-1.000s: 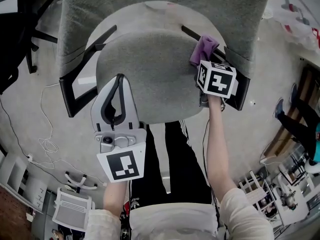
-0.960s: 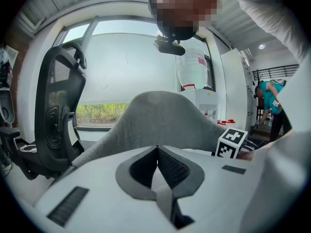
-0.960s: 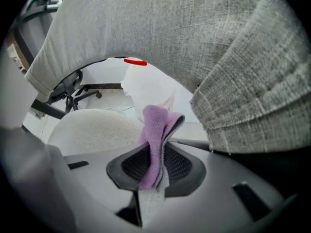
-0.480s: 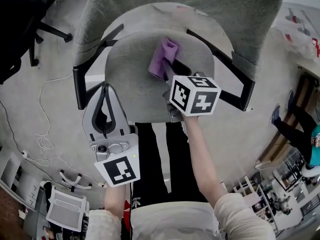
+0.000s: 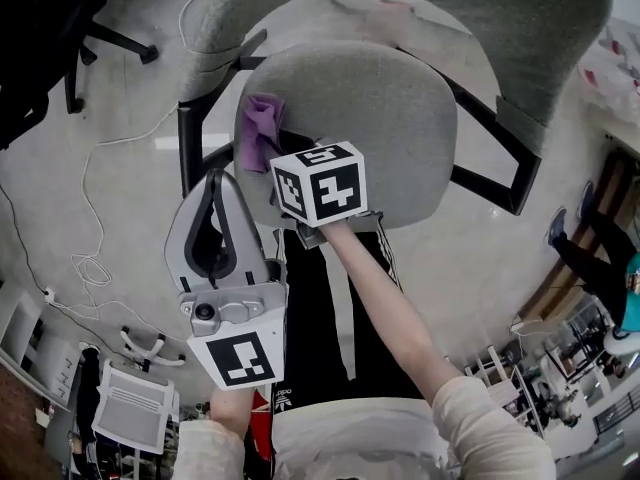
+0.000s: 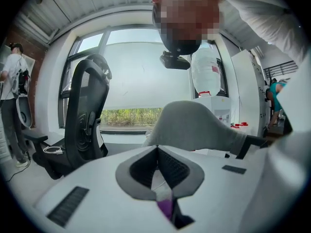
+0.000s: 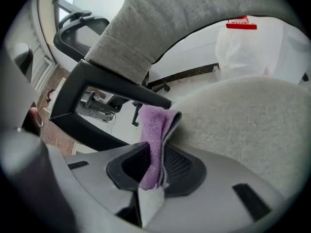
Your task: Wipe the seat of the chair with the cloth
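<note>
Cloth (image 5: 258, 131), purple, was clamped in the right tongs (image 7: 156, 154) and lay against the chair seat (image 5: 390, 128) at its left edge, beside the black armrest (image 5: 186, 138). Left tongs (image 5: 214, 193) hung near the seat's front-left corner, apparently closed on nothing.

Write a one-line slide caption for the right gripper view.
Right gripper shut on a purple cloth at the edge of the grey chair seat, beside a black armrest.
</note>
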### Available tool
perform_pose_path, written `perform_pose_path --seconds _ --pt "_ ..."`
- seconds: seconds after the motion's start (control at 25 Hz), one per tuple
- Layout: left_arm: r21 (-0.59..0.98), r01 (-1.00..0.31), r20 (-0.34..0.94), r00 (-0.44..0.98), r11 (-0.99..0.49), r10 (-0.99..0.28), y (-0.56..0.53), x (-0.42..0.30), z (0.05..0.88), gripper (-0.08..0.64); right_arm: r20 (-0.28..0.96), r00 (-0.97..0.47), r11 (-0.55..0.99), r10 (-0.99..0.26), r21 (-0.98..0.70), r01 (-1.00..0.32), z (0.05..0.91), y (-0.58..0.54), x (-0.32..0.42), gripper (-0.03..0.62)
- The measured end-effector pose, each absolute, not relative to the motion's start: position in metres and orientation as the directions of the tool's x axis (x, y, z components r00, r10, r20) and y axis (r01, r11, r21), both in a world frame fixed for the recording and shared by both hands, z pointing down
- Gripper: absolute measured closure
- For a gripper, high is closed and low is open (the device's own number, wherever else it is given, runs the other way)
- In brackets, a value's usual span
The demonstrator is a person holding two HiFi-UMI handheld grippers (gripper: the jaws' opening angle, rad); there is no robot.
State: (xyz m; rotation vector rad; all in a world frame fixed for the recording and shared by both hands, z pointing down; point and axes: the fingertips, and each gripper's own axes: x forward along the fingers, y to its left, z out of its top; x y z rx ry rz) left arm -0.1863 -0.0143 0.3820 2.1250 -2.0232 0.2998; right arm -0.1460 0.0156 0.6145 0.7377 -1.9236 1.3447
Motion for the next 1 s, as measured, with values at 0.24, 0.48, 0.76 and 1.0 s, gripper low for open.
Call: perform_pose_path --seconds 0.24,0.48,0.76,1.0 --pt "-0.066 -0.995 0.248 0.052 -0.070 -0.967 -0.010 -0.193 0.372 0.546 0.782 -0.624 0.315 -0.003 -0.591 -0.742 0.623 0.041 -0.169 0.506" --pt "-0.085 -0.993 0.253 0.059 -0.082 -0.966 -0.014 -0.192 0.372 0.546 0.794 -0.608 0.306 0.030 -0.586 -0.750 0.629 0.042 -0.171 0.506" --pt "-0.087 -0.989 0.258 0.096 -0.122 -0.961 -0.020 -0.171 0.375 0.546 0.809 -0.588 0.348 -0.005 -0.550 -0.759 0.627 0.041 -0.155 0.506" --pt "-0.096 -0.981 0.258 0.137 -0.166 -0.956 -0.028 -0.151 0.374 0.546 0.838 -0.545 0.345 -0.040 -0.500 -0.794 0.627 0.036 -0.113 0.506"
